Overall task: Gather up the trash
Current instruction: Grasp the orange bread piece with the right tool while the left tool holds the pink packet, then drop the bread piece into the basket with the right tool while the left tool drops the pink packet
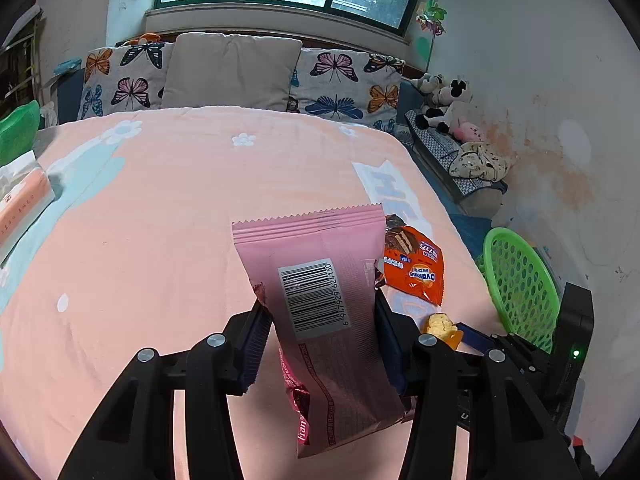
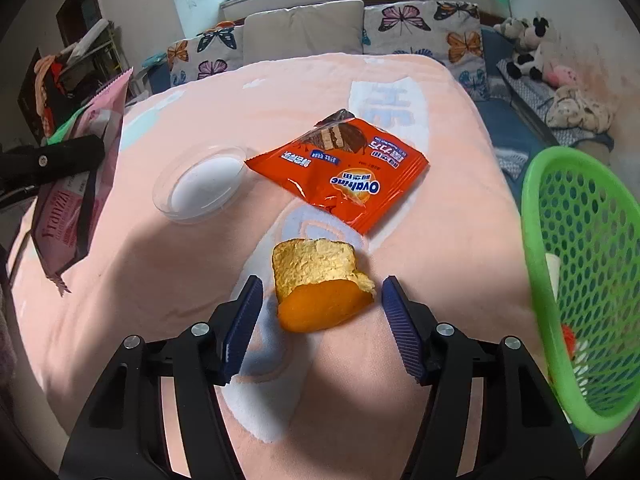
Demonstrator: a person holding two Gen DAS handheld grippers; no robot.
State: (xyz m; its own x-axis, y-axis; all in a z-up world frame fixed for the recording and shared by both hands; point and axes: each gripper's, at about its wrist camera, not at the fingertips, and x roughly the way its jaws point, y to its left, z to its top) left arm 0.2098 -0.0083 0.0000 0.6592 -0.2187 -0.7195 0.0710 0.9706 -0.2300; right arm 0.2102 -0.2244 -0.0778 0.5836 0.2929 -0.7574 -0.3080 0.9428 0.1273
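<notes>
My left gripper (image 1: 318,312) is shut on a pink snack bag (image 1: 320,280) and holds it above the pink bedspread; the bag also shows in the right wrist view (image 2: 80,168). My right gripper (image 2: 322,298) is open, its fingers on either side of a piece of orange peel (image 2: 320,284) lying on the bed; the peel also shows in the left wrist view (image 1: 440,325). An orange Ovaltine wrapper (image 2: 340,172) lies beyond the peel, and a clear plastic lid (image 2: 202,184) lies to its left. A green mesh basket (image 2: 580,280) stands at the bed's right edge.
Butterfly pillows (image 1: 132,76) and a beige cushion (image 1: 232,70) line the headboard. Plush toys (image 1: 444,104) sit on a bench by the right wall. A tissue pack (image 1: 20,204) lies at the bed's left edge. The basket (image 1: 520,280) holds a few items.
</notes>
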